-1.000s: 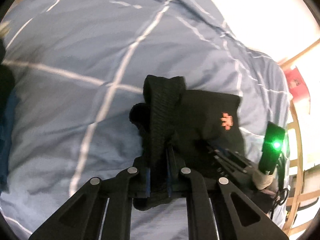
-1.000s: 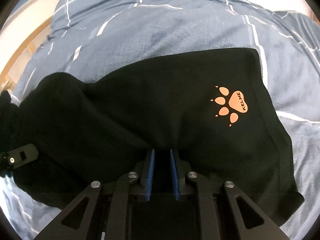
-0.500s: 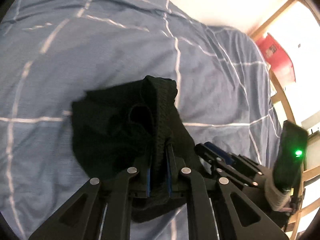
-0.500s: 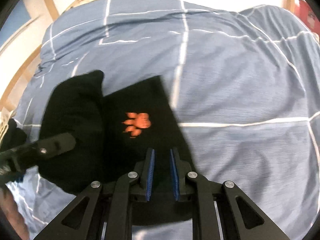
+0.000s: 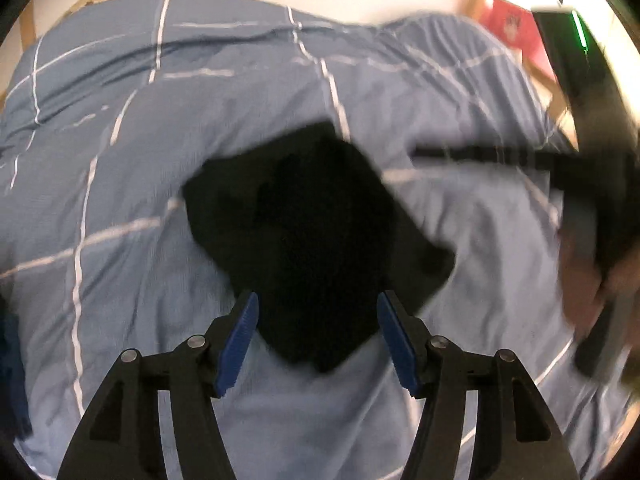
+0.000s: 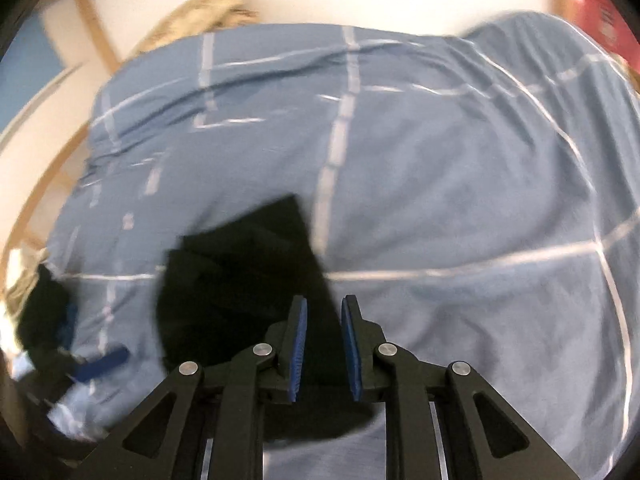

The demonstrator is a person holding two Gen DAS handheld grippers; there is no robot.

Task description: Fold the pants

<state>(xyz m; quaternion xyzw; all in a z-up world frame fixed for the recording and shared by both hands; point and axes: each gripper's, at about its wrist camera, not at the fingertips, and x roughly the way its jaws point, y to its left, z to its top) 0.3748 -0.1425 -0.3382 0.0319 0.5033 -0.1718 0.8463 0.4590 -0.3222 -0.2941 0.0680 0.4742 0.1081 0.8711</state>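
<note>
Left wrist view | folded black fabric pants (image 5: 320,240) lie on blue white-striped quilt (image 5: 160,160) | left gripper (image 5: 318,312) above them, jaws just spread, touching nothing | right gripper (image 6: 324,320) over pants' near edge, jaws slightly apart; grip unclear

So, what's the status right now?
Left gripper just opening, nothing pinched. Right gripper narrow, grip unclear. Pants bunched on bed. Nothing in the way.
</note>
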